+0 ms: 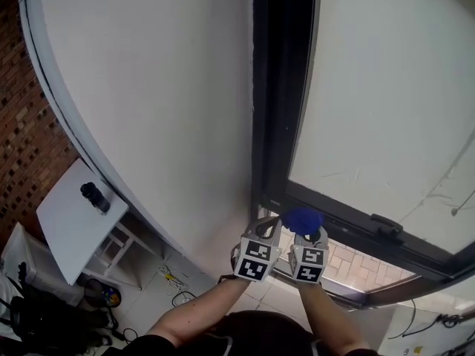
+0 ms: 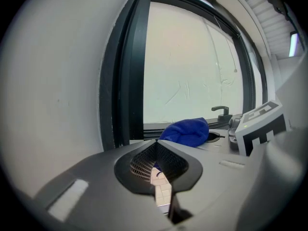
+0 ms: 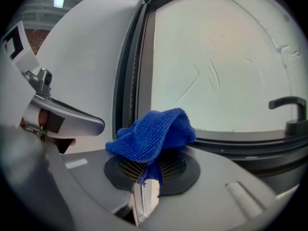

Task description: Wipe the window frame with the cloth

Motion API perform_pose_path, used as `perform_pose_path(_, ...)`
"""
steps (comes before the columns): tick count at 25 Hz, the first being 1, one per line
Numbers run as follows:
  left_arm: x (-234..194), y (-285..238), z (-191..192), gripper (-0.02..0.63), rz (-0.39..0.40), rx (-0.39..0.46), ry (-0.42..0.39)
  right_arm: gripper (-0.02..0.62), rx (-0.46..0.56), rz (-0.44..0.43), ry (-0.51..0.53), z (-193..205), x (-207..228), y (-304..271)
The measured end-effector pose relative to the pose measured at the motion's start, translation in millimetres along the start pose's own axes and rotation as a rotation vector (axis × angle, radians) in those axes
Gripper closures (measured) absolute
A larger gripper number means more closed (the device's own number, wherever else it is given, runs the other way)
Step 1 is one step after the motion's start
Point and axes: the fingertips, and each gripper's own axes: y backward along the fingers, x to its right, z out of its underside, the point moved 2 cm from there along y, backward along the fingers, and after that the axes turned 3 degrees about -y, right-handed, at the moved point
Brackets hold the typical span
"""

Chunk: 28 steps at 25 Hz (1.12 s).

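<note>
The right tongs (image 3: 146, 173) were clamped on a fold of the blue cloth (image 3: 154, 134), its bunched bulk rising above their tips by the lower left corner of the dark window frame (image 1: 276, 110). The left tongs (image 1: 268, 225) were closed together on nothing, just beside the right. Both forearms (image 1: 199, 308) reached forward side by side.

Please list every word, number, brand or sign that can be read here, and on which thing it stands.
None can be read.
The cubes on the left gripper and right gripper bear only black and white square patterns, no letters.
The blue cloth and window frame show no print.
The clutter on the floor is too small to read.
</note>
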Motion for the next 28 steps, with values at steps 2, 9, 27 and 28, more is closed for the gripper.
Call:
perform_pose_path(2, 9, -2, -1, 0.612, 0.019, -0.001, -0.006, 0.535, 0.006, 0.023, -0.007, 1, 12, 9)
perform_pose_path(9, 54, -15, -7, 0.612, 0.123, 0.011, -0.046, 0.535, -0.001, 0.056, -0.002, 11, 52, 35)
perform_pose_path(27, 97, -16, -15, 0.612, 0.219, 0.045, -0.148, 0.535, -0.029, 0.100, -0.009, 12, 101, 70)
perform_pose_path(28, 101, -16, -16, 0.612, 0.211, 0.043, -0.171, 0.535, -0.026, 0.096, -0.010, 13, 104, 73)
